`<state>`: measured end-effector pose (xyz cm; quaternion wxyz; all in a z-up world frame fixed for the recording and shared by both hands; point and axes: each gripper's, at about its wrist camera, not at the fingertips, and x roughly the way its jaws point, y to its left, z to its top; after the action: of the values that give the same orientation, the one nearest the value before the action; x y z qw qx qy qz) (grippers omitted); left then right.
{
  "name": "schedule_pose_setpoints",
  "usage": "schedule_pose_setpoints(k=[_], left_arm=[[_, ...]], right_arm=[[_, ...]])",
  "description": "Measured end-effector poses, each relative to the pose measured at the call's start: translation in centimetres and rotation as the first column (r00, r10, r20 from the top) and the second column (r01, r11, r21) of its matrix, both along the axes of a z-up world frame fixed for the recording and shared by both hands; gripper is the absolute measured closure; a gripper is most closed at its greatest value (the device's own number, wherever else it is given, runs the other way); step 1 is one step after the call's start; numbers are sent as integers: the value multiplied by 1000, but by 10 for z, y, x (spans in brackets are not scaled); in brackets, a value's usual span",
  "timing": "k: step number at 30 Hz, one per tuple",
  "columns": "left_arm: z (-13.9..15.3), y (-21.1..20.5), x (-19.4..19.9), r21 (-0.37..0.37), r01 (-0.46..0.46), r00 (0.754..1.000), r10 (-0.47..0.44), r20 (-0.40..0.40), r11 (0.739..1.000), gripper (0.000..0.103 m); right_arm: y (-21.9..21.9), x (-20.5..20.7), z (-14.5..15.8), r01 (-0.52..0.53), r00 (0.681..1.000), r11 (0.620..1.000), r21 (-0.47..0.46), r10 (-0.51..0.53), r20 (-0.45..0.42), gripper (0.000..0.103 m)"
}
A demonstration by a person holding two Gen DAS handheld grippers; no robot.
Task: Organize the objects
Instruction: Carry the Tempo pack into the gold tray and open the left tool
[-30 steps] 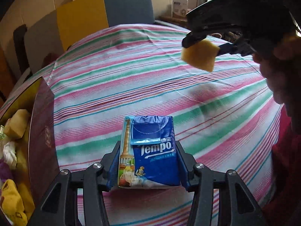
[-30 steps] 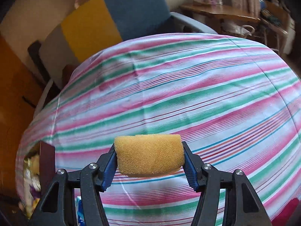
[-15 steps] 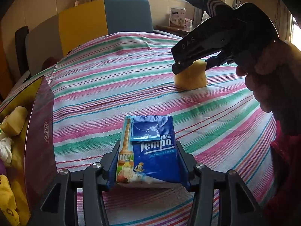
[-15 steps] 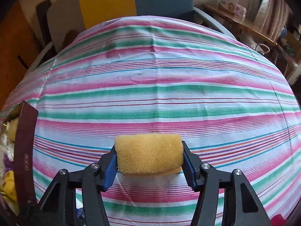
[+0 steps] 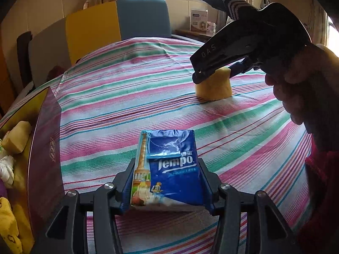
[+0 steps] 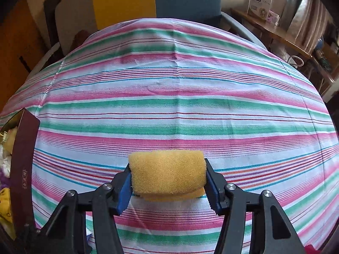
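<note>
Porous yellow sponge block [image 6: 167, 173] on striped cloth [image 6: 180, 97]

open striped cloth [image 6: 180, 84], box [image 5: 45, 148] blocking left

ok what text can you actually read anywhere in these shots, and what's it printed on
"Tempo": tissue pack held in the left gripper.
"Neutral": same pack, beneath the brand; the characters beside it are too small to read.
"DAS": side of the right gripper.
Gold characters on the dark red box: unreadable.
White carton on the shelf: blurred.
</note>
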<state>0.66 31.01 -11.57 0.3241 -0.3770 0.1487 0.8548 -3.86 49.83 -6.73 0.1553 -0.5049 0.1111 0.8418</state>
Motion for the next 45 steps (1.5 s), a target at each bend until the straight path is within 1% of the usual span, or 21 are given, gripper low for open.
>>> schedule_pose_setpoints(k=[10, 15, 19, 21, 24, 26, 28, 31, 32, 34, 36, 38, 41, 43, 45], left_arm=[[0, 0, 0, 0, -1, 1000, 1, 4, 1000, 50], [7, -2, 7, -12, 15, 1000, -15, -3, 1000, 51], [25, -8, 15, 19, 29, 1000, -29, -12, 999, 51], [39, -13, 19, 40, 31, 999, -31, -12, 999, 51], [63, -28, 24, 77, 43, 999, -40, -35, 996, 51], [78, -45, 23, 119, 36, 999, -35, -12, 992, 51], [88, -67, 16, 163, 4, 1000, -9, 29, 987, 51], [98, -111, 0, 195, -89, 995, 79, 57, 977, 51], [100, -131, -7, 208, -134, 990, 122, 69, 969, 51], [104, -168, -19, 231, -213, 976, 198, 87, 949, 51], [103, -207, -30, 248, -301, 953, 279, 119, 921, 51], [99, -244, -37, 254, -379, 924, 347, 163, 890, 51], [89, -275, -36, 274, -433, 896, 376, 237, 859, 51], [85, -275, -32, 285, -418, 899, 349, 263, 862, 51], [80, -260, -30, 296, -388, 909, 311, 276, 873, 51]], right_arm=[[-1, 0, 0, -14, 1000, 1000, 15, 14, 2, 44], [-1, 0, 1, -17, 1000, 1000, 18, 17, 0, 44], [1, -2, 1, -19, 1000, 1000, 18, 19, -2, 44], [-1, -1, 1, -24, 1000, 999, 26, 24, -1, 44], [-2, -2, 0, -32, 999, 999, 35, 32, -1, 44], [-3, -2, -1, -38, 999, 998, 42, 38, 0, 44], [-5, -1, -1, -43, 999, 998, 53, 43, 2, 44], [-7, 0, -1, -47, 999, 997, 64, 47, 5, 44], [-7, 0, -1, -47, 999, 997, 66, 46, 5, 44], [-7, 0, -1, -47, 999, 997, 68, 46, 6, 44], [-7, 0, -1, -47, 999, 996, 71, 47, 7, 44], [-9, 0, -1, -52, 999, 995, 82, 51, 10, 43], [-9, 0, -1, -53, 999, 995, 86, 52, 12, 43], [-9, -1, -1, -54, 998, 995, 88, 53, 13, 43], [-10, -1, -1, -57, 998, 994, 94, 55, 16, 43]])
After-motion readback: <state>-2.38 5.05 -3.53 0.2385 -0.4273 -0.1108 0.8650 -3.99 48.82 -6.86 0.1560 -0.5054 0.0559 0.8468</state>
